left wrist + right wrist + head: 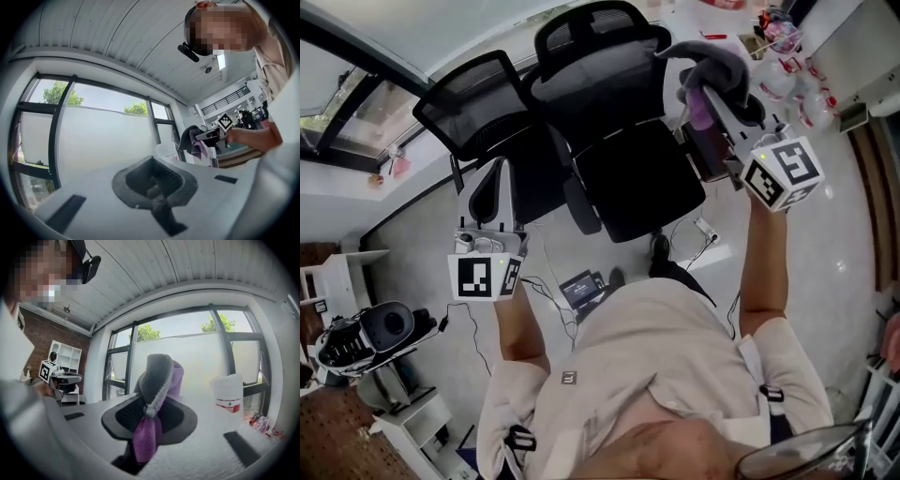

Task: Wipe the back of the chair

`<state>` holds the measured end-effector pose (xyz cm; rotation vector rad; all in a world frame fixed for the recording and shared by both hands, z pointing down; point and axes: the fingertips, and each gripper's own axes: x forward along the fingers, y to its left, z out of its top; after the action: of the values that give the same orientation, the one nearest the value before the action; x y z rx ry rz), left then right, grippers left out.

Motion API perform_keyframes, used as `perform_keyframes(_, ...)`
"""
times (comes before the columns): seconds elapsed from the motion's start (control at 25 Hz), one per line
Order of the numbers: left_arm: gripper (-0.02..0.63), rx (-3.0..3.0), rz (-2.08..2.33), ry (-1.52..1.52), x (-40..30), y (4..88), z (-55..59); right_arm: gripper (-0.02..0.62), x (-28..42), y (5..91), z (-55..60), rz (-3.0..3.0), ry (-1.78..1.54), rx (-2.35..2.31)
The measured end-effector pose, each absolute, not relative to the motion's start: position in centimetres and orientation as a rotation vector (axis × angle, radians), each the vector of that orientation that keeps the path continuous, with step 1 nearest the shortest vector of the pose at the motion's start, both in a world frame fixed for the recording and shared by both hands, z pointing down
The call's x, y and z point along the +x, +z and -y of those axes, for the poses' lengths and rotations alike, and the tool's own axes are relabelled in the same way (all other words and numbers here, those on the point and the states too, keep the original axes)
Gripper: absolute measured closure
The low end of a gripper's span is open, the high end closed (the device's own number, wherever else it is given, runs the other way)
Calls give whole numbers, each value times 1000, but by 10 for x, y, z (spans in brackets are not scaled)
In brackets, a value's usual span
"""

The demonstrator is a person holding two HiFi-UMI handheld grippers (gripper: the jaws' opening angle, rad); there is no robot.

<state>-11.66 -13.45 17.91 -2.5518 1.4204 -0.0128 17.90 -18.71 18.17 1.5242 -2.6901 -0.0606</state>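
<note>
Two black mesh office chairs stand below me in the head view: one with a headrest [591, 56] in the middle and a second chair [473, 108] to its left. My right gripper [698, 80] is shut on a grey and purple cloth [712, 66], held up just right of the middle chair's back and apart from it. In the right gripper view the cloth [157, 380] bulges out of the closed jaws and hangs below them. My left gripper [497, 173] points up beside the left chair, with its jaws together and nothing between them [154, 187].
A white jug with a red label [228, 392] stands by the window. Cables and a power strip [708, 230] lie on the floor near the chair base. A cluttered table [787, 56] is at the top right, and a white shelf [412, 422] and a black machine [380, 328] are at the left.
</note>
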Motion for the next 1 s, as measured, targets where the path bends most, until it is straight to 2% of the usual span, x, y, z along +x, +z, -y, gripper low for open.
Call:
perform_keyframes(0.32, 600, -2450, -1658, -93, -157, 211, 170, 526, 129, 226, 332, 2720, -59, 1451)
perform_keyframes(0.6, 600, -2392, -1838, -177, -196, 257, 183, 526, 51, 292, 445, 2709, -93, 1356)
perform_keyframes(1.0, 600, -2354, -2023, -263, -237, 323, 179, 526, -69, 365, 522, 2710, -236, 1192)
